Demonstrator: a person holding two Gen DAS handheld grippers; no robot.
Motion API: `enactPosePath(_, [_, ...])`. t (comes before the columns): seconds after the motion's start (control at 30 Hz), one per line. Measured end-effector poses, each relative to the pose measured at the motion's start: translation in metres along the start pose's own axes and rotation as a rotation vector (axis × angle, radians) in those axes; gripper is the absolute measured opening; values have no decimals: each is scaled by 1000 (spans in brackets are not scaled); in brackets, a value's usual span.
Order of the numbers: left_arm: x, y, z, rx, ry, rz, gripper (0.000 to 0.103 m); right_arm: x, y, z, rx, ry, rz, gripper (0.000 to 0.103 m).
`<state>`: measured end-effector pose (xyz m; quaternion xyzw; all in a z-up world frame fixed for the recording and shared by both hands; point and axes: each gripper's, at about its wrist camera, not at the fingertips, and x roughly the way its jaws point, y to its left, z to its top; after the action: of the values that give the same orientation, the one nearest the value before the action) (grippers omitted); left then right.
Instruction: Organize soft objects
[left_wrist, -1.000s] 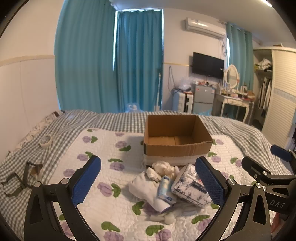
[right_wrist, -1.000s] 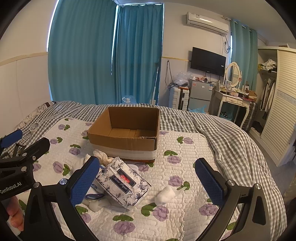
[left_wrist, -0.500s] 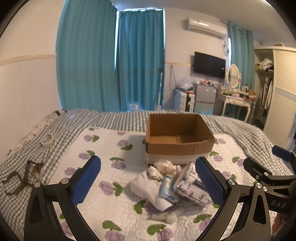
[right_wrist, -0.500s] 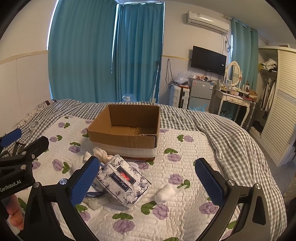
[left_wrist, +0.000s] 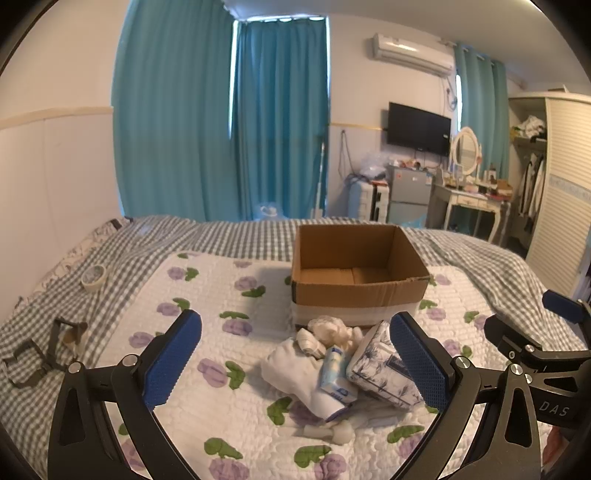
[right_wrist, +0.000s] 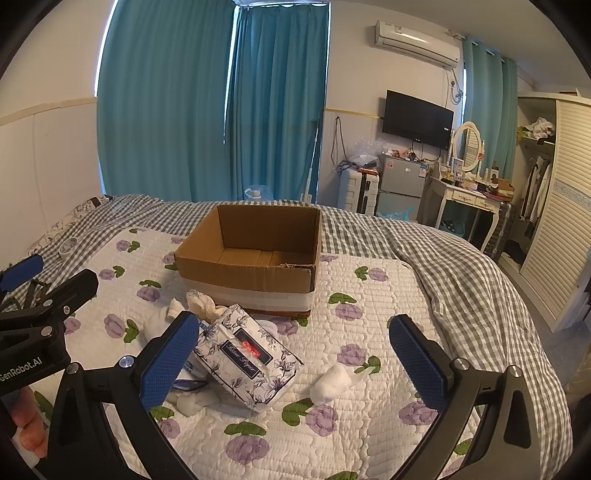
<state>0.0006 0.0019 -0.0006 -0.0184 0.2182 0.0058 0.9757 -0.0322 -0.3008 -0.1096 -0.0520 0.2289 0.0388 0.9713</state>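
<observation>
Soft objects (left_wrist: 314, 365): lying in a loose heap on the flowered quilt (left_wrist: 207, 295), just in front of the cardboard box (left_wrist: 358, 295), almost touching its near wall.

Compared with one second ago, sliding only a little upward in both views, heap and box together. Judging from this, just drifting slightly with the cameras, not yet reaching. Nothing in the heap moving by itself.

Left gripper (left_wrist: 295, 321): hovering over the heap with both blue pads spread wide, grasping nothing. Right gripper (right_wrist: 293, 323): also spread wide and carrying nothing, its left pad hanging in front of the flowered tissue pack (right_wrist: 247, 354), contact not clear. Meaning for the task: probably still standing at the very start, with the box showing only its bare bottom and every item waiting outside.

Looking at the heap: white folded cloth (left_wrist: 291, 369) sagging flat, cream crumpled bundle (left_wrist: 328, 328) sitting nearest to the box, small blue-white packet (left_wrist: 334, 373) leaning on the cloth, tissue pack tilting on one edge. White soft ball (right_wrist: 332, 380) resting apart, to the right of the pack.
</observation>
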Motion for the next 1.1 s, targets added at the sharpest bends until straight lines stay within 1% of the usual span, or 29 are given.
enactPosePath(0.6, [-6,2,2,-5,-20,5,103,2,2,0,-6,-1,-3,103])
enactPosePath(0.8, [-16,-3,9,0,-43,1,103,-6,1,-2,-11,-13,1,103])
enactPosePath(0.9, [-17,-4,9,3,-45,-2,103,-10,1,2,-17,-13,2,103])
enactPosePath(1.0, [-13,-5,9,8,-33,5,103,-9,-1,5,-25,-4,6,103])
enactPosePath(1.1, [1,-6,4,12,11,24,103,2,-2,2,-43,28,24,103])
